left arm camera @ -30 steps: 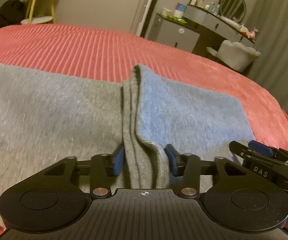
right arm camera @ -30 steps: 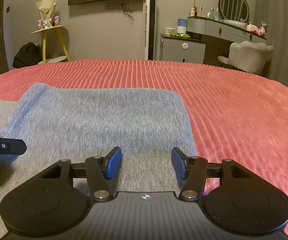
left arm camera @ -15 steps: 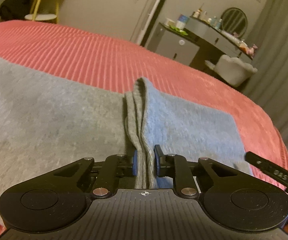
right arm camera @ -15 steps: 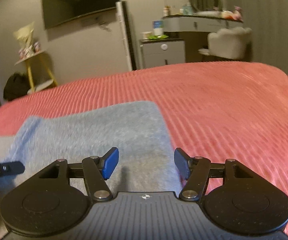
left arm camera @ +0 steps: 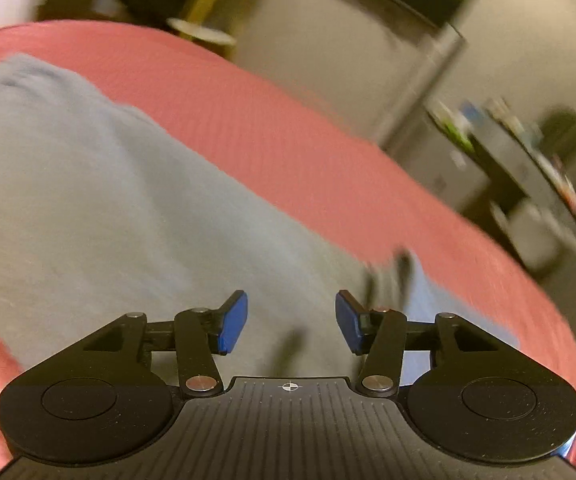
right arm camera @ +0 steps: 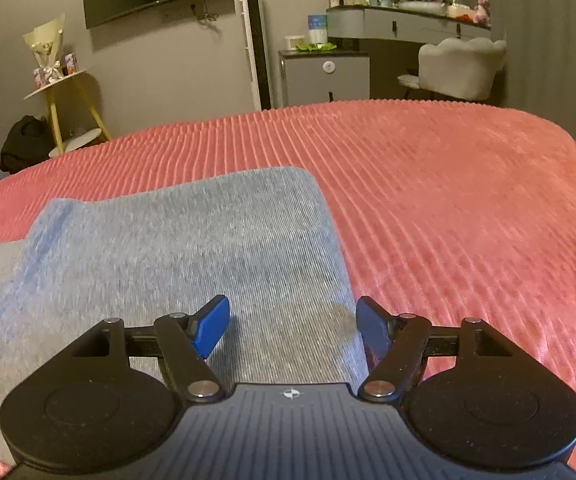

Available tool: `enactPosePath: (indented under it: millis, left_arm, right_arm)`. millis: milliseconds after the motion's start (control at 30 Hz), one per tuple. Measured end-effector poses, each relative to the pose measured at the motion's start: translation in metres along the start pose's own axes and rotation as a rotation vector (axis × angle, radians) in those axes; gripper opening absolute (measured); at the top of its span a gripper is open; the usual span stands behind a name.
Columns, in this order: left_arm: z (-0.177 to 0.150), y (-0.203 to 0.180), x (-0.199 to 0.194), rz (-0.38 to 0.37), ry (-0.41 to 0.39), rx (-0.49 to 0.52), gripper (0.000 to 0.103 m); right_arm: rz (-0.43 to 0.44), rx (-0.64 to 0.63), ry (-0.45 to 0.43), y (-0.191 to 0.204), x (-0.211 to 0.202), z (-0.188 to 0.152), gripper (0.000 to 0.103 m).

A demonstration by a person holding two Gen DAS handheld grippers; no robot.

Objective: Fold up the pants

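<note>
On my left, the left claw (left arm camera: pixel 291 322) now gapes wide with nothing between its blue pads (left arm camera: pixel 232 324); half a second ago it was pinching the raised ridge of cloth, so I have let that fold go. My left view is smeared (I am swinging fast), and the grey pants (left arm camera: pixel 108 216) lie flat on the red bedspread (left arm camera: pixel 288 140) beneath me, the ridge no longer standing up there. On my right, the right claw (right arm camera: pixel 292 330) is also spread wide and empty, low over the folded section of the pants (right arm camera: pixel 192 240), near its right edge. I judge one fold is laid down and both claws are free to take the next one.
</note>
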State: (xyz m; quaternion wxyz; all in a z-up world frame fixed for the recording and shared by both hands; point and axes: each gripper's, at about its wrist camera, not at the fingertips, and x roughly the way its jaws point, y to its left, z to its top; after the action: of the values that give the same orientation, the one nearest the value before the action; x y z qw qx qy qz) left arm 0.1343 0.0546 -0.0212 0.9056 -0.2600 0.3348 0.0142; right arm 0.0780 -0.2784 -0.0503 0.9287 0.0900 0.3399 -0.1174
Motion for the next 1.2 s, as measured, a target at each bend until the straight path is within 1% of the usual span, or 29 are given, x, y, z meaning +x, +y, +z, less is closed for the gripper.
enactPosePath:
  millis: [67,100,167,200,267,333,367,467,533,633,700,733,767,800,833,900,933,967,1000,1033,1067,1100,1133,1200]
  left_arm:
    - [0.019,0.020,-0.016,0.030,-0.048,-0.069,0.055]
    - [0.029,0.033,-0.025,0.028,-0.068,-0.113,0.056]
    - [0.045,0.062,-0.043,0.014,-0.101,-0.170,0.062]
    - [0.053,0.079,-0.050,0.025,-0.110,-0.188,0.067]
    - [0.063,0.109,-0.061,0.077,-0.126,-0.208,0.068]
    - [0.069,0.144,-0.066,0.133,-0.113,-0.257,0.069]
    - [0.068,0.165,-0.066,0.150,-0.092,-0.310,0.069]
    - [0.059,0.209,-0.058,0.145,-0.037,-0.450,0.068]
    - [0.053,0.224,-0.051,0.131,-0.027,-0.495,0.067]
    - [0.052,0.231,-0.035,0.075,-0.024,-0.532,0.067]
    - [0.058,0.232,-0.024,0.062,-0.036,-0.536,0.067]
    - [0.068,0.233,-0.019,0.056,-0.040,-0.526,0.068]
    - [0.072,0.233,-0.013,0.066,-0.037,-0.516,0.069]
    - [0.074,0.234,-0.008,0.090,-0.036,-0.511,0.068]
    - [0.076,0.236,-0.005,0.099,-0.044,-0.520,0.068]
    - [0.079,0.241,-0.001,0.092,-0.063,-0.570,0.068]
    - [0.081,0.243,0.002,0.083,-0.066,-0.591,0.060]
    - [0.083,0.245,0.003,0.080,-0.066,-0.595,0.048]
    - [0.082,0.249,0.000,0.083,-0.055,-0.590,0.033]
    - [0.082,0.248,-0.004,0.083,-0.052,-0.582,0.027]
    - [0.084,0.245,-0.007,0.073,-0.062,-0.562,0.024]
    - [0.086,0.240,-0.013,0.071,-0.082,-0.516,0.022]
    - [0.089,0.231,-0.018,0.074,-0.102,-0.457,0.021]
    - [0.096,0.203,-0.032,0.082,-0.147,-0.301,0.020]
  right_arm:
    - [0.008,0.014,0.005,-0.002,0.000,0.000,0.071]
    - [0.012,0.019,0.004,-0.003,-0.001,0.000,0.072]
    - [0.021,0.029,0.005,-0.005,-0.002,0.000,0.075]
    - [0.023,0.032,0.007,-0.004,-0.002,0.000,0.076]
    - [0.033,0.038,0.019,-0.005,0.000,0.000,0.076]
    - [0.037,0.043,0.035,-0.005,0.003,0.001,0.078]
    - [0.036,0.044,0.040,-0.006,0.005,0.001,0.078]
    - [0.035,0.048,0.055,-0.006,0.008,0.000,0.079]
    - [0.035,0.055,0.066,-0.006,0.010,0.000,0.079]
    - [0.032,0.059,0.083,-0.006,0.013,0.000,0.079]
    - [0.027,0.050,0.087,-0.005,0.014,-0.001,0.079]
    - [0.023,0.043,0.088,-0.004,0.015,-0.001,0.079]
    - [0.020,0.038,0.089,-0.003,0.016,-0.002,0.080]
    - [0.018,0.034,0.091,-0.003,0.016,-0.002,0.080]
    - [0.018,0.032,0.093,-0.003,0.017,-0.002,0.081]
    - [0.017,0.036,0.096,-0.003,0.018,-0.002,0.081]
    - [0.017,0.039,0.097,-0.004,0.018,-0.002,0.081]
    - [0.018,0.041,0.097,-0.004,0.019,-0.002,0.081]
    - [0.018,0.042,0.096,-0.004,0.019,-0.002,0.081]
    - [0.017,0.041,0.096,-0.004,0.019,-0.002,0.081]
    - [0.015,0.037,0.094,-0.004,0.019,-0.002,0.081]
    - [0.014,0.034,0.091,-0.003,0.019,-0.002,0.081]
    - [0.012,0.032,0.089,-0.003,0.019,-0.002,0.081]
    - [0.011,0.032,0.085,-0.003,0.018,-0.001,0.081]
